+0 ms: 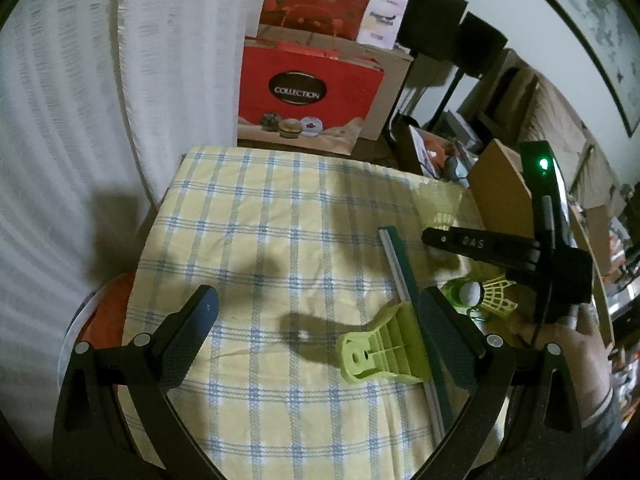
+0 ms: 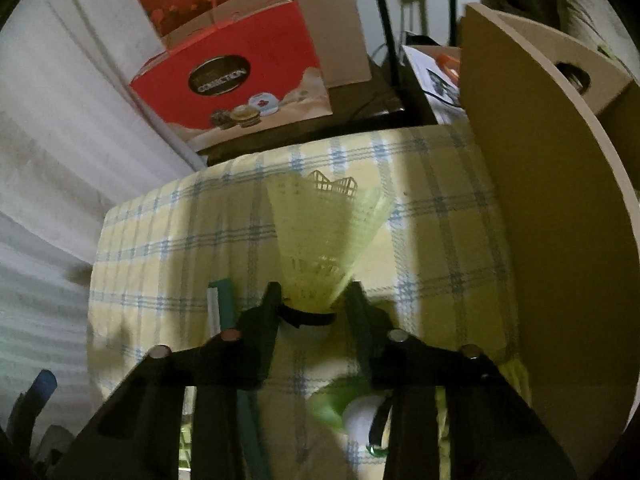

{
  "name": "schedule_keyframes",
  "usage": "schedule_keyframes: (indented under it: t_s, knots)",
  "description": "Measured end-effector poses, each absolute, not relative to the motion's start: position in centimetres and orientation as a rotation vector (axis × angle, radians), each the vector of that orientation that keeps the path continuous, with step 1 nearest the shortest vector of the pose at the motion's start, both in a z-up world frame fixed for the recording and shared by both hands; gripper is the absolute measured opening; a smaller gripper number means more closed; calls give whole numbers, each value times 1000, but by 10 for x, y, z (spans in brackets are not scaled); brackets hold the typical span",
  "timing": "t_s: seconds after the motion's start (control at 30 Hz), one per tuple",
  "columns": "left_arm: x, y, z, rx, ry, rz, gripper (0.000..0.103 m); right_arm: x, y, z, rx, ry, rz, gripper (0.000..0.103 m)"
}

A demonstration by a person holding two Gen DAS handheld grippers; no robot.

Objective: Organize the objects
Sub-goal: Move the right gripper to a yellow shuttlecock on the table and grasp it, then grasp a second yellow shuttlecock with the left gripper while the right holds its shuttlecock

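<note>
Right gripper [image 2: 312,300] tilts down at frame centre, jaws clenched on a yellow shuttlecock [image 2: 328,232] over the checked cloth [image 2: 168,248]. Left gripper [image 1: 316,320] hangs released, low in frame. A second shuttlecock [image 1: 486,296] is half-hidden at right.

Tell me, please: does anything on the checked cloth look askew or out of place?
Yes. A lime-green plastic piece lies tipped on its side against a long green strip that runs slantwise across the checked cloth. A yellow shuttlecock lies toppled nearby. Nothing looks spilled or broken.
</note>
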State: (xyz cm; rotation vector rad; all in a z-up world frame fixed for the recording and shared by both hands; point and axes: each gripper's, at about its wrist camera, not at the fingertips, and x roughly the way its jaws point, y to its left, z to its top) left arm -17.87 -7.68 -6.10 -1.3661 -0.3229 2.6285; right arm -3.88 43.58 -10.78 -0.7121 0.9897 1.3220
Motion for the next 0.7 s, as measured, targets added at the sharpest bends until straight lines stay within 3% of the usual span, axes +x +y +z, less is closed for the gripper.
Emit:
schedule_keyframes:
  t_s: [0.47,0.7]
  knots:
    - [-172,-39,-58,-1362,-256,2542,100,-40,389,-34,-697,863,1471,25]
    - [-177,8,-61,-1329,-91,2429,100,-31,350,11,-658,813,1541,25]
